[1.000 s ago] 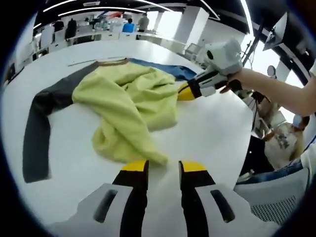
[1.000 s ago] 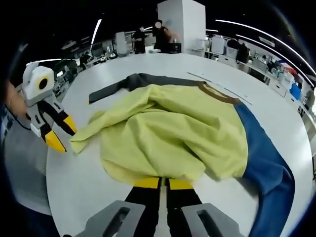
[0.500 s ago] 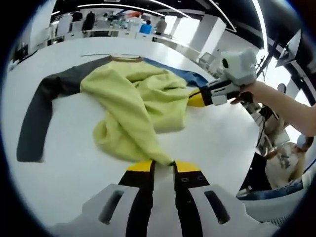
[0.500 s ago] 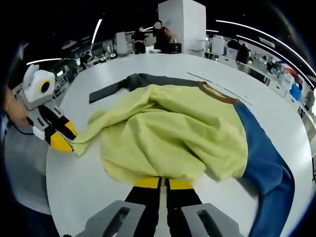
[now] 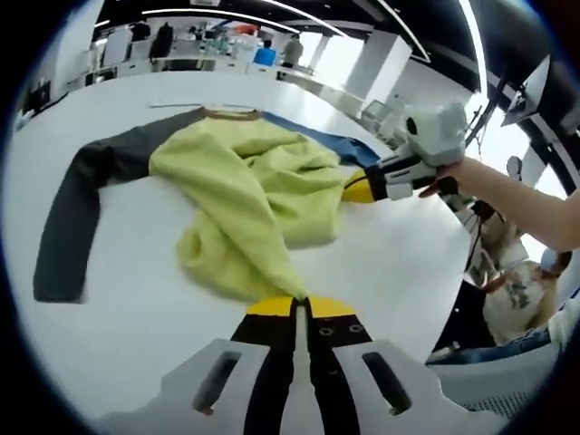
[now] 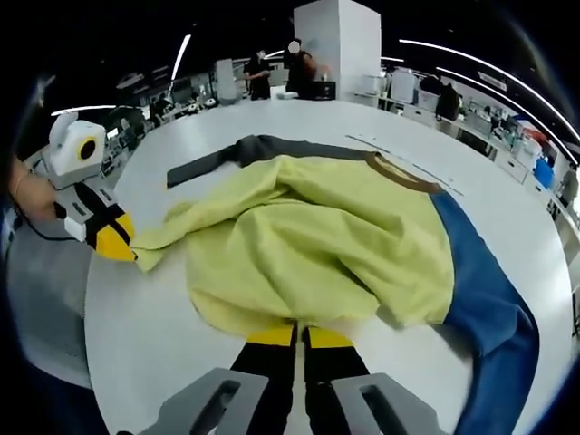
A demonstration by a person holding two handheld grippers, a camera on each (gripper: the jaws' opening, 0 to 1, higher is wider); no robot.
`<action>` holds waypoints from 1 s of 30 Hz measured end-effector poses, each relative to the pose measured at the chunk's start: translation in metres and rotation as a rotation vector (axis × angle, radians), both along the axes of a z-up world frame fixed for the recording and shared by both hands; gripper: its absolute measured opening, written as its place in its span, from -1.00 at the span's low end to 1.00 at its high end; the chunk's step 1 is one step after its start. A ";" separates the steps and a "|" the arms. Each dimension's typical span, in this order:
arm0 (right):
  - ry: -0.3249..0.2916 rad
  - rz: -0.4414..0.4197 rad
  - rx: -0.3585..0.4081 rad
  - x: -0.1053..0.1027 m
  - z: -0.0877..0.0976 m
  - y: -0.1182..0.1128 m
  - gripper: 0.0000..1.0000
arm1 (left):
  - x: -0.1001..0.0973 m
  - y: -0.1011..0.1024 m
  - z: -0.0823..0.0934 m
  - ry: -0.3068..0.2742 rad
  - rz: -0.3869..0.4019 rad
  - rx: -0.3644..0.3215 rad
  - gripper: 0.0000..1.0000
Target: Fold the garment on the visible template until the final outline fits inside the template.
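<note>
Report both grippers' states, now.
Left gripper: shut on the yellow garment's corner.
Right gripper: shut on the yellow garment's hem.

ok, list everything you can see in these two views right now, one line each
garment: one, yellow body, dark grey sleeve, blue sleeve, brown collar; bunched on the table
table: one, white, under the garment
people: several, far background by desks, too small to detail
left gripper: one, yellow-tipped jaws closed on the garment's hem corner
right gripper: one, yellow-tipped jaws closed on the garment's near edge
person's arm: one, holding the right gripper
</note>
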State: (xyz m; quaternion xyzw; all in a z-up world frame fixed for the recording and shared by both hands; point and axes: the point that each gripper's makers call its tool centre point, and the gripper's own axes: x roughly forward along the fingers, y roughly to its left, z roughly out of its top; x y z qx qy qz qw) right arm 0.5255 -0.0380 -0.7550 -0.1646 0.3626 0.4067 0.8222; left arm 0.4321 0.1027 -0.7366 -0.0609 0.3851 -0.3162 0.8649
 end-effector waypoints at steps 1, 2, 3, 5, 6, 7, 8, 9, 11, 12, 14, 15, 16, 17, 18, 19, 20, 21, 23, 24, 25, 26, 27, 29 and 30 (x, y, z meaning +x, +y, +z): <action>0.002 -0.004 0.003 0.000 0.001 -0.001 -1.00 | 0.000 0.001 0.001 0.001 0.001 -0.003 -1.00; 0.008 -0.009 0.006 -0.001 0.003 -0.002 -1.00 | 0.000 0.001 0.003 0.001 -0.003 -0.007 -1.00; 0.011 -0.013 0.004 -0.001 0.004 -0.004 -1.00 | 0.000 0.001 0.005 0.000 -0.009 -0.009 -1.00; 0.008 -0.023 0.001 -0.002 0.007 -0.008 -1.00 | 0.000 0.002 0.010 -0.005 -0.028 -0.007 -1.00; 0.009 -0.020 0.000 -0.003 0.009 -0.009 -1.00 | 0.000 0.002 0.011 -0.005 -0.035 -0.007 -1.00; 0.006 -0.015 -0.004 -0.006 0.012 -0.011 -1.00 | -0.001 0.003 0.014 -0.006 -0.039 -0.012 -1.00; 0.003 -0.018 -0.010 -0.008 0.014 -0.014 -1.00 | -0.001 0.003 0.017 -0.008 -0.044 -0.015 -1.00; 0.005 -0.021 -0.014 -0.010 0.015 -0.017 -1.00 | -0.001 0.003 0.020 -0.009 -0.052 -0.016 -1.00; 0.007 -0.033 -0.016 -0.012 0.018 -0.021 -1.00 | -0.003 0.004 0.025 -0.007 -0.061 -0.024 -1.00; 0.005 -0.039 -0.020 -0.014 0.020 -0.024 -1.00 | -0.003 0.004 0.026 -0.005 -0.066 -0.028 -1.00; 0.004 -0.048 -0.022 -0.017 0.024 -0.029 -1.00 | -0.005 0.006 0.029 -0.002 -0.078 -0.024 -1.00; 0.007 -0.055 -0.023 -0.018 0.025 -0.031 -1.00 | -0.006 0.007 0.029 -0.003 -0.085 -0.015 -1.00; 0.007 -0.056 -0.023 -0.019 0.026 -0.033 -1.00 | -0.006 0.009 0.029 -0.008 -0.093 -0.004 -1.00; 0.006 -0.055 -0.023 -0.022 0.029 -0.034 -1.00 | -0.007 0.012 0.029 -0.011 -0.103 0.011 -1.00; 0.003 -0.051 -0.028 -0.024 0.030 -0.036 -1.00 | -0.008 0.013 0.030 -0.012 -0.110 0.018 -1.00; -0.009 -0.040 -0.042 -0.026 0.031 -0.038 -1.00 | -0.009 0.015 0.031 -0.011 -0.114 0.021 -1.00; -0.012 -0.032 -0.047 -0.027 0.032 -0.040 -1.00 | -0.010 0.018 0.032 -0.008 -0.112 0.020 -1.00; -0.007 -0.036 -0.048 -0.029 0.033 -0.042 -1.00 | -0.011 0.019 0.033 -0.006 -0.111 0.017 -1.00; -0.003 -0.052 -0.046 -0.031 0.035 -0.046 -1.00 | -0.012 0.024 0.035 0.005 -0.103 0.003 -1.00; -0.005 -0.055 -0.046 -0.032 0.037 -0.048 -1.00 | -0.013 0.026 0.036 0.011 -0.098 -0.003 -1.00; -0.005 -0.058 -0.045 -0.033 0.038 -0.049 -1.00 | -0.013 0.028 0.037 0.012 -0.097 -0.004 -1.00; -0.004 -0.060 -0.044 -0.035 0.039 -0.050 -1.00 | -0.013 0.030 0.038 0.012 -0.097 -0.003 -1.00; -0.001 -0.063 -0.042 -0.037 0.041 -0.051 -1.00 | -0.014 0.033 0.039 0.014 -0.098 0.000 -1.00; 0.008 -0.073 -0.041 -0.041 0.043 -0.053 -1.00 | -0.015 0.037 0.040 0.018 -0.102 0.004 -1.00; 0.013 -0.077 -0.041 -0.043 0.043 -0.054 -1.00 | -0.015 0.038 0.041 0.021 -0.105 0.004 -1.00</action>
